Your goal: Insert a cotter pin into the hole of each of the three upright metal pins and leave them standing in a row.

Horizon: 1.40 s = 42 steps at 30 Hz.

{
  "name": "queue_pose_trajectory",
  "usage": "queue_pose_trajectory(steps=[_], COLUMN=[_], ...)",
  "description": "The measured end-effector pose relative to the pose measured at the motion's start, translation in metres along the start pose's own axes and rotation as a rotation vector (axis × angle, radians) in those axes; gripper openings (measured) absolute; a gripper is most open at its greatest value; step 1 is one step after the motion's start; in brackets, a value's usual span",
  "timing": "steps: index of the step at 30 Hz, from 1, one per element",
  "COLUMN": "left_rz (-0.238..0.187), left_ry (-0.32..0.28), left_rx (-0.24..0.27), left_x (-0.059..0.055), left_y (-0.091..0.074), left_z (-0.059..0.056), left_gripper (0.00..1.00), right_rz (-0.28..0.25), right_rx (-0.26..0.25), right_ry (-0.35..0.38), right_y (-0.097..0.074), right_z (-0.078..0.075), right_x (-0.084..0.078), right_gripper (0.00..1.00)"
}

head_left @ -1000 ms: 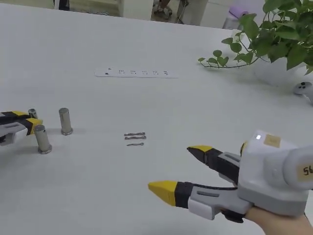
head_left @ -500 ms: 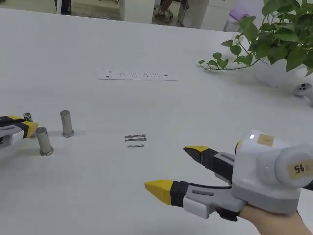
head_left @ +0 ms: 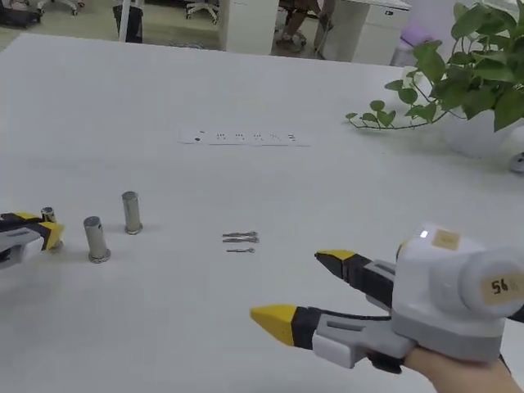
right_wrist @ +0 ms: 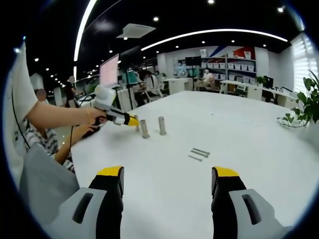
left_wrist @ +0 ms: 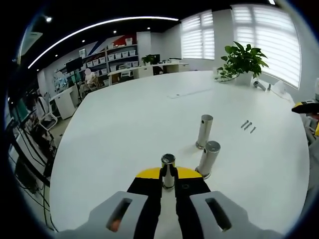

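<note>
Three upright metal pins stand at the table's left. My left gripper (left_wrist: 168,178) is shut on the leftmost metal pin (left_wrist: 168,164), also seen at the left edge of the head view (head_left: 49,216). The other two pins (head_left: 131,212) (head_left: 96,239) stand free just right of it. Three small cotter pins (head_left: 241,240) lie together on the table's middle; in the right gripper view the cotter pins (right_wrist: 199,153) lie ahead of the jaws. My right gripper (head_left: 301,285) hovers open near the front right, holding nothing.
A white power strip (head_left: 244,137) lies farther back on the white table (head_left: 344,180). A potted plant (head_left: 471,74) stands at the back right. The person's arm (right_wrist: 60,117) reaches in from the left in the right gripper view.
The head camera has shifted. My left gripper has drawn its held pin leftward and nearer, away from the other two pins. The right gripper has barely moved.
</note>
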<state>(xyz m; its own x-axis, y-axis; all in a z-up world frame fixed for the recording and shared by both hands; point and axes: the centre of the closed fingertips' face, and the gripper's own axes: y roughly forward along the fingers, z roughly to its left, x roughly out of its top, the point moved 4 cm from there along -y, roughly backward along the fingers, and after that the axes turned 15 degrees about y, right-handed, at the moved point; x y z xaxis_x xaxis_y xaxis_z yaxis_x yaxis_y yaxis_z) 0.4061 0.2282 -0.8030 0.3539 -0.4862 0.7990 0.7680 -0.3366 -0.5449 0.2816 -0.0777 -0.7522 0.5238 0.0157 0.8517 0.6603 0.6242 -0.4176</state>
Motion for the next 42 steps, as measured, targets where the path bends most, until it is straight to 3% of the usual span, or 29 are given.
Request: queue_pose_trajectory(steps=[8,19,28,34,42], left_rz=[-0.009,-0.052,-0.055,-0.028,-0.034], left_ry=[-0.011,-0.039,-0.082,-0.103,-0.141], left_rx=[-0.009,-0.038,-0.053,-0.025,-0.020], left_x=[-0.002,0.012,0.022,0.023,0.029], left_y=[-0.025,-0.040,-0.036,-0.027,-0.015], left_z=[-0.025,-0.060,-0.084,-0.097,-0.119], left_gripper=[0.07,0.07,0.07,0.07,0.07], right_rz=[0.015,0.020,0.020,0.005,0.005], right_rx=[0.007,0.022,0.033,0.051,0.061], right_ry=[-0.008,-0.013,-0.005,-0.009,-0.010], right_y=[-0.004,-0.008,-0.009,-0.010,-0.011], right_z=[0.002,0.003,0.005,0.006,0.005], right_x=[-0.003,-0.003,-0.004,-0.002,-0.003], right_gripper=[0.71,0.66,0.62,0.55,0.52])
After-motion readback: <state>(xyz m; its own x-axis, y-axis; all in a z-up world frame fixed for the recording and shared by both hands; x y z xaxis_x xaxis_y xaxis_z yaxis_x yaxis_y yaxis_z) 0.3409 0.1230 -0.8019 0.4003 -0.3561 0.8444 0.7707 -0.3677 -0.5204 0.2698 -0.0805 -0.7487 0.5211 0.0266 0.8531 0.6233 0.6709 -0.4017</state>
